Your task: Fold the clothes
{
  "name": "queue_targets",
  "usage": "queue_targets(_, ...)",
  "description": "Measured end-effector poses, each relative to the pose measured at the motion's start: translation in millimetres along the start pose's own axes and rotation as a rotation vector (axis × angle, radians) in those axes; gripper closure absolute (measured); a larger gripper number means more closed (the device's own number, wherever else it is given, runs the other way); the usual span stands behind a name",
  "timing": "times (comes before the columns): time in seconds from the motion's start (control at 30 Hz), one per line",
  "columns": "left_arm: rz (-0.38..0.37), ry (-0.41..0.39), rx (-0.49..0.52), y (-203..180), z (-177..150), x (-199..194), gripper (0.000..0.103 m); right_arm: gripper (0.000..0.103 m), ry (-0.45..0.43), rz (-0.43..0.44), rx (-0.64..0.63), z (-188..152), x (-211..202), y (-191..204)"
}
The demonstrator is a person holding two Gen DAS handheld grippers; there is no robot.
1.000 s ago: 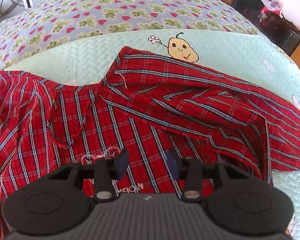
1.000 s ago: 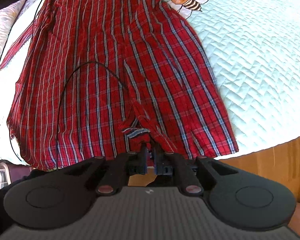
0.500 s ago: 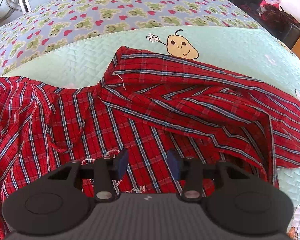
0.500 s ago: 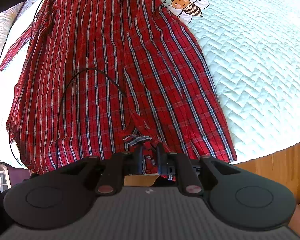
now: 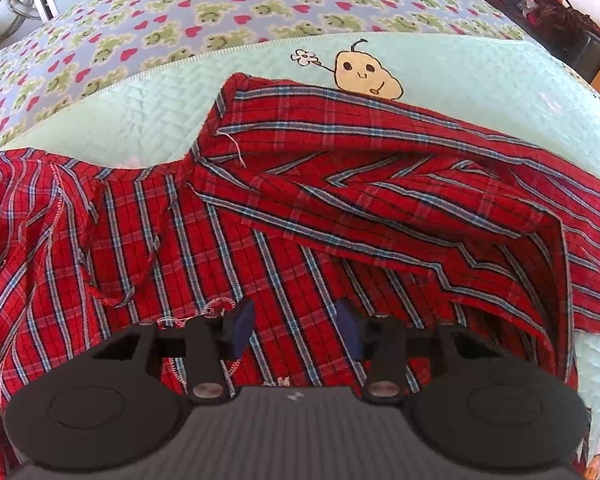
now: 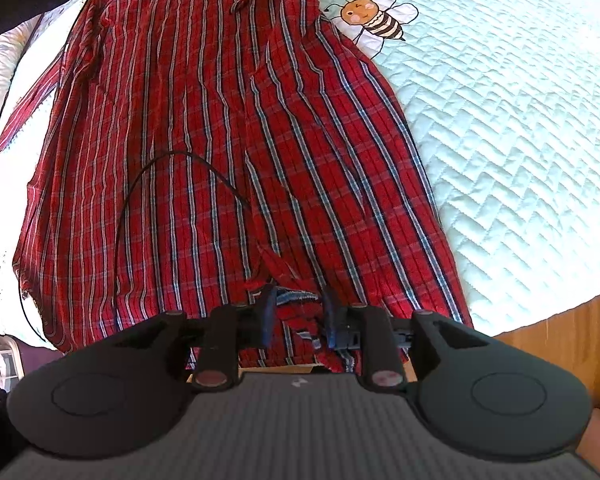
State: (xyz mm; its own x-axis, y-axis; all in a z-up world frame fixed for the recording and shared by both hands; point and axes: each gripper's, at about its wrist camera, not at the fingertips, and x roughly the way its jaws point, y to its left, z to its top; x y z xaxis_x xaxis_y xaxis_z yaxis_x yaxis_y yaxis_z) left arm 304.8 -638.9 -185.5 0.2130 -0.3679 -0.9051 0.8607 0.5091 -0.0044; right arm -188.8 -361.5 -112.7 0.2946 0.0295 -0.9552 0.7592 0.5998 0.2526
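Left wrist view: your left gripper [image 5: 296,326] hangs jaws apart over the red plaid garment [image 5: 260,248], nothing pinched between the blue pads [image 5: 240,320]. Compared with a second ago that gap barely differs, and the view has crept slightly closer to the cloth. The garment fills the lower and middle frame, spread on the mint quilted bedspread [image 5: 460,76]; one plaid flap [image 5: 380,184] is already folded over, centre to right, its top edge just touching the yellow cartoon print [image 5: 364,74].

Right wrist view: here's the real change. Your right gripper [image 6: 298,312] was pinched tight on the bunched hem a second ago; its jaws have just been opening, and the bunched hem [image 6: 296,312] now sits loose between the pads, not pressed. The garment [image 6: 204,152] runs from the bottom centre to the upper left, the bee print [image 6: 376,16] just beside its right edge. A thin black cable [image 6: 168,160] loops across the cloth.

Reading: you've let go, so this fold looks placed; next comes a fresh grasp.
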Motion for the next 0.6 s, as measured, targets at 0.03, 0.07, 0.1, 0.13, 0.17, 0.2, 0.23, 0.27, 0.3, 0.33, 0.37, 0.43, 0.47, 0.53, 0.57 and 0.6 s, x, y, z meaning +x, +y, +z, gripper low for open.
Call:
queue_targets(0.03, -0.001, 0.002, 0.000, 0, 0, 1, 0.055, 0.076, 0.002, 0.001, 0.002, 1, 1, 0)
queue_targets(0.07, -0.002, 0.003, -0.001, 1, 1, 3, 0.055, 0.076, 0.004, 0.002, 0.004, 3, 2, -1)
queue_targets(0.1, -0.006, 0.005, -0.006, 2, 2, 5, 0.055, 0.076, 0.007, 0.003, 0.004, 4, 2, -1)
queue_targets(0.13, -0.011, 0.007, -0.014, 4, 3, 6, 0.054, 0.076, 0.009, 0.004, 0.005, 5, 3, -2)
queue_targets(0.17, -0.021, 0.008, -0.037, 9, 5, 8, 0.054, 0.076, 0.011, 0.004, 0.005, 7, 4, -2)
queue_targets(0.2, -0.034, 0.008, -0.070, 15, 8, 11, 0.054, 0.076, 0.014, 0.003, 0.006, 8, 4, -3)
queue_targets(0.23, -0.048, 0.008, -0.102, 22, 10, 13, 0.054, 0.076, 0.015, 0.004, 0.008, 9, 4, -3)
queue_targets(0.27, -0.061, 0.008, -0.135, 28, 13, 16, 0.054, 0.076, 0.015, 0.005, 0.010, 11, 4, -4)
queue_targets(0.3, -0.072, 0.008, -0.172, 36, 16, 19, 0.054, 0.076, 0.015, 0.005, 0.012, 12, 4, -5)
queue_targets(0.33, -0.082, 0.006, -0.211, 44, 18, 22, 0.054, 0.076, 0.015, 0.004, 0.014, 13, 4, -6)
queue_targets(0.37, -0.101, 0.003, -0.248, 52, 21, 26, 0.054, 0.076, 0.015, 0.004, 0.017, 15, 4, -7)
queue_targets(0.43, -0.147, -0.006, -0.320, 66, 24, 32, 0.054, 0.076, 0.016, 0.007, 0.024, 17, 4, -10)
queue_targets(0.47, -0.169, -0.010, -0.355, 72, 26, 34, 0.054, 0.076, 0.017, 0.009, 0.027, 19, 4, -11)
queue_targets(0.53, -0.199, -0.020, -0.418, 79, 31, 40, 0.054, 0.076, 0.020, 0.010, 0.034, 20, 6, -13)
queue_targets(0.57, -0.213, -0.025, -0.448, 83, 33, 42, 0.054, 0.076, 0.023, 0.011, 0.039, 21, 7, -14)
queue_targets(0.6, -0.221, -0.030, -0.471, 85, 36, 45, 0.054, 0.076, 0.026, 0.012, 0.044, 22, 8, -15)
